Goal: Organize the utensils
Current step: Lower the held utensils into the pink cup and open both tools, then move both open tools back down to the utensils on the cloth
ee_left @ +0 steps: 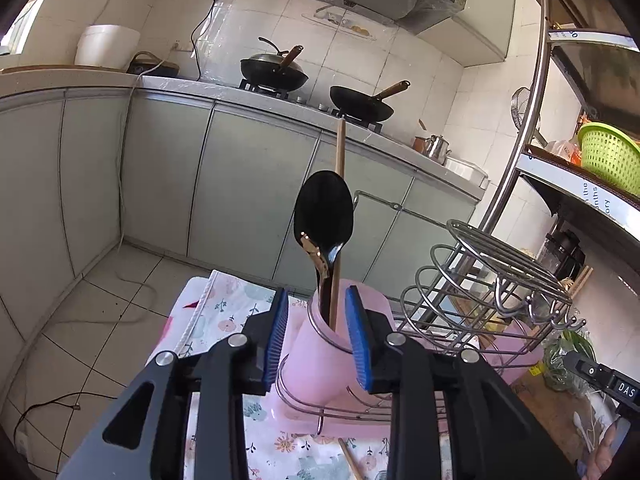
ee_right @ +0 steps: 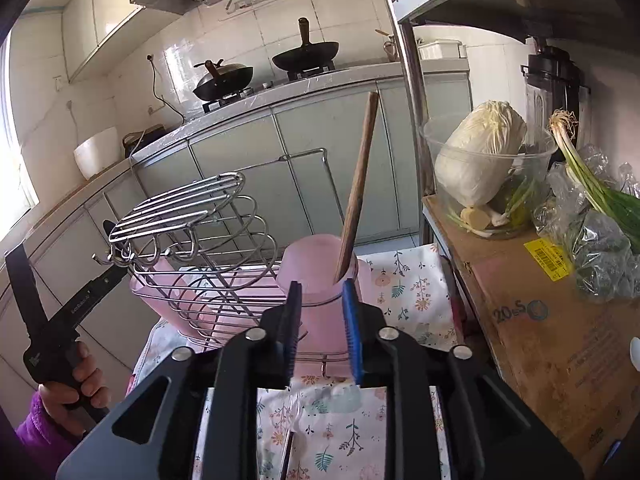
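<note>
Daylight enters from a window (ee_right: 12, 152) at the left, overexposing it. Glare marks the wall tiles (ee_left: 240, 28). Fisheye distortion bends edges; corners vignette black. Focus is sharp.

"DAS" in white on black gripper body (ee_left: 608, 380), lower right. Shelf edge strip (ee_left: 592, 200): "the", "onths", "ory" (cut off). Cardboard box (ee_right: 560, 344): "20" print; yellow barcode sticker (ee_right: 548, 258), txt too small.
</note>
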Demonstrator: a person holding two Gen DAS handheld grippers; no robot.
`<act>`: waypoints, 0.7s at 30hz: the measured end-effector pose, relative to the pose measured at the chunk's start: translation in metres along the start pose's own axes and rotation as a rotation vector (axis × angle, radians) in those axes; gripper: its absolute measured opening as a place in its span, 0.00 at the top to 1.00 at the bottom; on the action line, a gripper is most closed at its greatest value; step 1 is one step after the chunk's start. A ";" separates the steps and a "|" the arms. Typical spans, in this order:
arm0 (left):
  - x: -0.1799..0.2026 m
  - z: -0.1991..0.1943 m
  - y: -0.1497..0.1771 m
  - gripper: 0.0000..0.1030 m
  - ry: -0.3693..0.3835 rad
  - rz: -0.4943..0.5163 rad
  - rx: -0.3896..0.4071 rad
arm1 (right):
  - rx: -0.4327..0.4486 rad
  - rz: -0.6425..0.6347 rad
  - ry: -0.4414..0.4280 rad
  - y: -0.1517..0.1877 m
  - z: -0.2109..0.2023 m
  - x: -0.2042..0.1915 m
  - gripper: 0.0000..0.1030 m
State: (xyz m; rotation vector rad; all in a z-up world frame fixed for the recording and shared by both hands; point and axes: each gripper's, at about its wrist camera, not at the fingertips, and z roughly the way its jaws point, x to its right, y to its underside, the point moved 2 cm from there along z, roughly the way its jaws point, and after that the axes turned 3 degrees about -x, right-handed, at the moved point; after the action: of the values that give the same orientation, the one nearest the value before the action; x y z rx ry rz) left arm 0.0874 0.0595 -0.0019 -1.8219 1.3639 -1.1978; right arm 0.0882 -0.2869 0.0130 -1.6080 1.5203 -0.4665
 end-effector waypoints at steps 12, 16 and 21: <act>-0.007 -0.026 0.035 0.70 0.024 0.031 -0.126 | -0.102 0.065 -0.015 0.049 -0.001 0.001 0.72; -0.009 -0.026 0.051 0.70 0.022 0.047 -0.185 | -0.162 0.070 -0.017 0.070 0.008 -0.003 0.72; -0.013 -0.021 0.073 0.70 0.040 0.035 -0.267 | -0.232 0.074 -0.021 0.093 0.020 -0.006 0.72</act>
State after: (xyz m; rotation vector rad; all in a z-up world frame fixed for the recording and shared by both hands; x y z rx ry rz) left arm 0.0356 0.0494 -0.0577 -1.9528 1.6377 -1.0803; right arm 0.0442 -0.2649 -0.0686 -1.7186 1.6604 -0.2375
